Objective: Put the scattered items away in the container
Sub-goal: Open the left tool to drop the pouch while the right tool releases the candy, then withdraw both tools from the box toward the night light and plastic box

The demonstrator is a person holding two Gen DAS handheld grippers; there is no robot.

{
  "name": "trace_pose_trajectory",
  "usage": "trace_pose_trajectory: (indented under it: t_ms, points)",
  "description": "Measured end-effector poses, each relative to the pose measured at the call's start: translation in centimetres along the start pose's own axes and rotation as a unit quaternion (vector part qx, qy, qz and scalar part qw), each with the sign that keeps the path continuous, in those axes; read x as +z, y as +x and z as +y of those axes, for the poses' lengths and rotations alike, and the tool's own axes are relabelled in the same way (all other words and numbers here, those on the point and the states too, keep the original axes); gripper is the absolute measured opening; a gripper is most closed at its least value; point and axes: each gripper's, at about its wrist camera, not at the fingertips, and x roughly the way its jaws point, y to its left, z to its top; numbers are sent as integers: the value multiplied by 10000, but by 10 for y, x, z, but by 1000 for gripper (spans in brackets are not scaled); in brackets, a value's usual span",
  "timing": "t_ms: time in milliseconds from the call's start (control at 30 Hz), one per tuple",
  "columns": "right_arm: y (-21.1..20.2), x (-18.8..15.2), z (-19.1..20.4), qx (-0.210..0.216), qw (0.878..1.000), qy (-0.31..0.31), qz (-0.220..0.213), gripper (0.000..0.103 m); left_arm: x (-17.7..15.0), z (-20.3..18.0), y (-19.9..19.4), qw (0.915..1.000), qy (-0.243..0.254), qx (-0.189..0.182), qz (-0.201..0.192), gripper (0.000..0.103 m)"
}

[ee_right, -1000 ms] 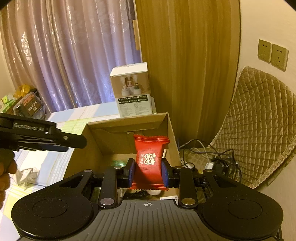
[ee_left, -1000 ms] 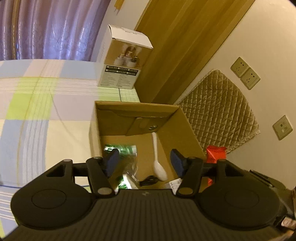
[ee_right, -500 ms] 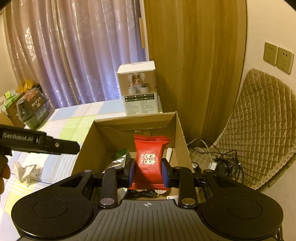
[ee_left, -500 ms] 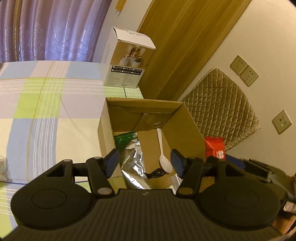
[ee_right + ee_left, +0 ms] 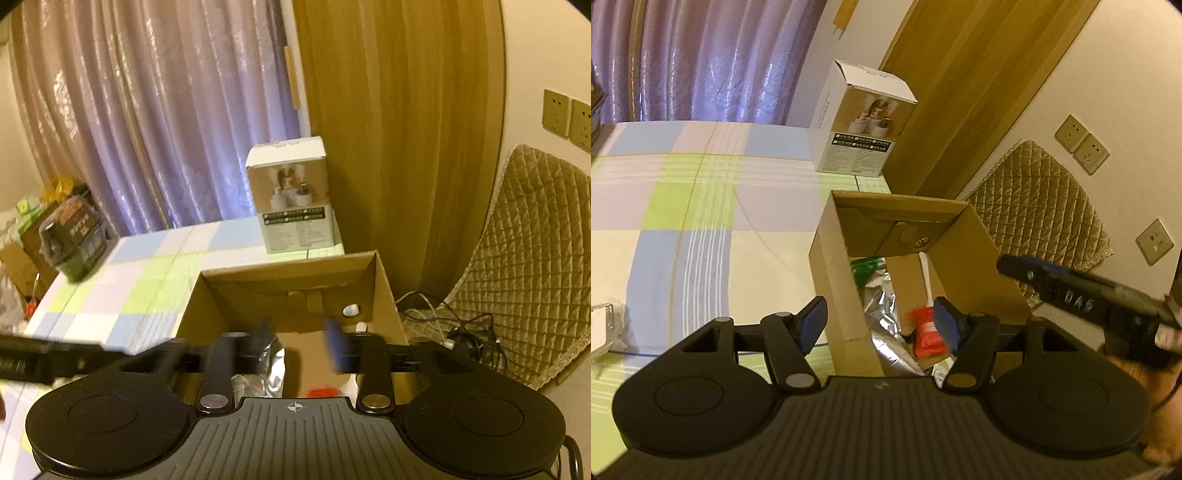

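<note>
two grippers sit at the near edge of the cardboard box (image 5: 846, 295), both with jaws spread and nothing between them. the right gripper (image 5: 301, 341) is blurred with motion above the box mouth, and the red snack packet (image 5: 925, 330) lies on the box floor among a silver foil bag (image 5: 882, 306), a green wrapper (image 5: 868, 267) and a white spoon (image 5: 926, 275). that drop looks finished, so the step in hand reads as clearing the right tool up and away without clipping the tall side walls; a straight lift is safest before any sideways swing. the left gripper (image 5: 879, 325) straddles the near left wall, one finger outside the box, so it should also rise before it travels.

left of the box, on the checked cloth (image 5: 701, 206), a small clear-wrapped white item (image 5: 605, 326) waits at the frame edge, likely next. farther back stand a white product carton (image 5: 860, 125), a dark tub (image 5: 72, 240) and the curtain (image 5: 147, 110). loose cables (image 5: 458, 332) trail right of the box.
</note>
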Motion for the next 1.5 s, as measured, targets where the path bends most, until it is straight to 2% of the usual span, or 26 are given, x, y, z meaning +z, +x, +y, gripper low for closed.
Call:
trace_pose_trajectory:
  t_ms: [67, 267, 600, 833, 967, 1033, 1133, 1300, 1500]
  points:
    - [-4, 1, 0, 41, 9999, 25, -104, 88, -3, 4, -3, 10000, -49, 11, -7, 58]
    - [-17, -8, 1, -9, 10000, 62, -66, 88, -18, 14, -13, 9998, -167, 44, 34, 59]
    - [-58, -31, 22, 28, 9998, 211, 19, 88, -52, 24, -58, 9995, -232, 192, -9, 69]
    - [-92, -55, 61, 140, 9998, -9, 128, 88, -82, 37, -104, 9988, -230, 423, -30, 83]
    - [-113, -72, 82, 219, 9996, 110, 149, 88, -97, 49, -135, 9978, -356, 543, -115, 88]
    - [-124, -80, 95, 257, 9994, 159, 159, 88, -105, 55, -152, 9964, -451, 684, -225, 98]
    - [-140, -94, 116, 368, 9988, 261, 191, 88, -119, 64, -177, 9939, -483, 927, -344, 102]
    - [-158, -117, 154, 632, 9973, 218, 296, 88, -143, 85, -213, 9901, -798, 1124, -265, 102]
    - [-167, -133, 182, 785, 9959, 185, 406, 88, -169, 117, -258, 9835, -947, 1477, -434, 102]
